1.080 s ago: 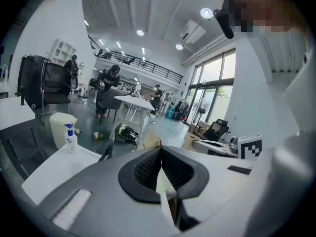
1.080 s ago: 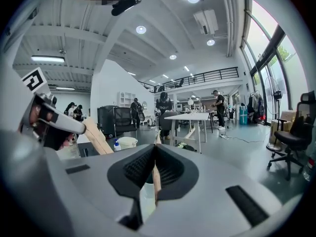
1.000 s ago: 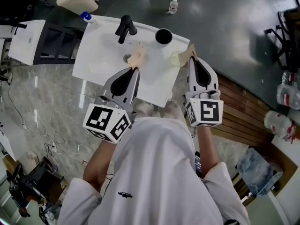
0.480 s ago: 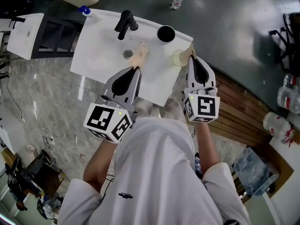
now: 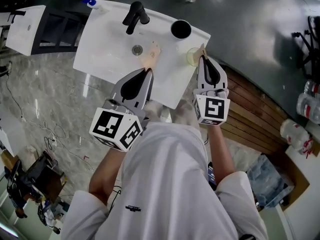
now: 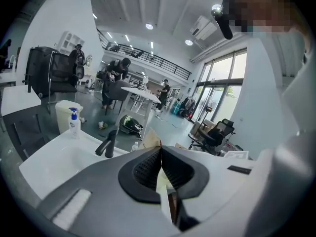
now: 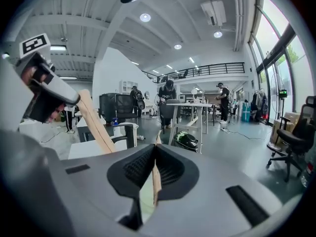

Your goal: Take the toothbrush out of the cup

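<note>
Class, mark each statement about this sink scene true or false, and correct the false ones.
1. A black faucet stands at the back of the white sink. True.
2. The right gripper has its tip at the black cup. False: its tip is at the pale cup; the black cup stands apart, farther back.
3. The left gripper reaches over the sink. True.
4. Both grippers' jaws stand wide apart. False: each gripper view shows its jaws together.
5. The pump bottle has a red top. False: its top is blue.
</note>
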